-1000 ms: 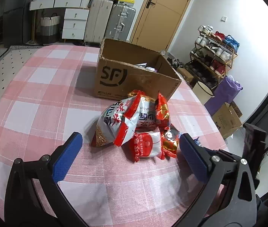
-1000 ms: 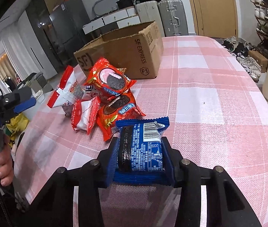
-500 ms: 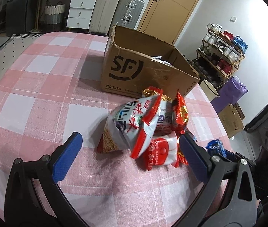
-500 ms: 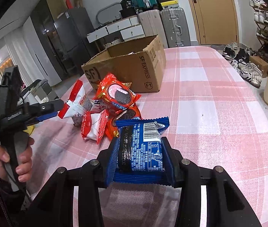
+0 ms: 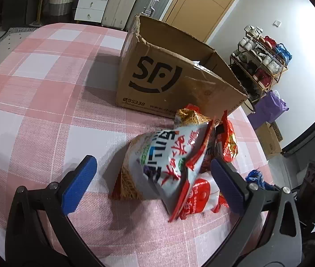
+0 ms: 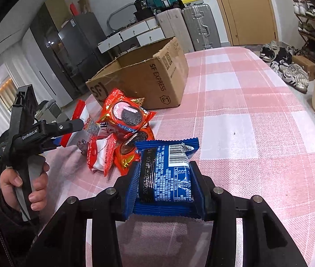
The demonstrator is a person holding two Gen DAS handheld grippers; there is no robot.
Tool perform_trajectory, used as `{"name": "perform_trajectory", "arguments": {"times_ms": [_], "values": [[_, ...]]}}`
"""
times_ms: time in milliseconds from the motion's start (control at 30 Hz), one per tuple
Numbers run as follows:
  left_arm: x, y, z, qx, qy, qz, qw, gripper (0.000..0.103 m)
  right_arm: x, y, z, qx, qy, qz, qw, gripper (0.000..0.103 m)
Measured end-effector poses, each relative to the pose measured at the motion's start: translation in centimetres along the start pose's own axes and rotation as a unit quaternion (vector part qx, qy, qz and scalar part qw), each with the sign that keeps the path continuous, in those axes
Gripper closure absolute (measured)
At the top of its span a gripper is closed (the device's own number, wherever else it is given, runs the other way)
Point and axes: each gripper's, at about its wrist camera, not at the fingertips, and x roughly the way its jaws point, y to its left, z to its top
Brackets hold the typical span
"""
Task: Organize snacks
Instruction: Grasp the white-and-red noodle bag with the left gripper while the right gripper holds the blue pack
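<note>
The blue cookie pack (image 6: 165,175) looks light and thin. Its wrapper is shiny and likely a bit slippery, and the cookies inside could crack if squeezed hard. The right tool (image 6: 165,178) grips it by its 2 long sides, near the middle, which seems a good place to hold. The pack sits upright between the blue pads, above the near part of the table (image 6: 257,115).

Just past it to the left lies a pile of snacks: 2 red cookie packs (image 6: 127,115), a small red and white packet (image 6: 100,155) and a big white and red bag (image 5: 168,160). The big bag looks puffy and soft, so it may squash and slide. A hold across its middle looks safest.

The left tool (image 5: 153,180) is wide open, low over the table, with that big bag between its 2 pads but not touched. A hand (image 6: 24,182) holds its handle at the near left.

The open cardboard box (image 5: 175,82) stands just behind the pile.
</note>
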Motion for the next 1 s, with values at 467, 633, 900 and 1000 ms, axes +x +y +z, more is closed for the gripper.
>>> {"name": "perform_trajectory", "arguments": {"times_ms": [467,633,900,1000], "values": [[2.4,1.3,1.9,-0.018,0.0,-0.032,0.9993,0.038,1.3,-0.9,0.1,0.016,0.015,0.008,1.0,0.059],[3.1,1.5,2.4,-0.017,0.001,-0.038,0.9991,0.057,1.3,-0.9,0.0,0.018,0.015,0.008,1.0,0.059],[2.1,2.2,2.1,-0.013,-0.007,-0.021,0.9997,0.057,0.7,-0.6,0.0,0.013,0.007,0.002,1.0,0.059],[1.4,2.2,1.7,-0.012,-0.01,-0.019,0.9997,0.057,0.2,-0.5,0.1,0.01,0.002,-0.001,1.0,0.059]]}}
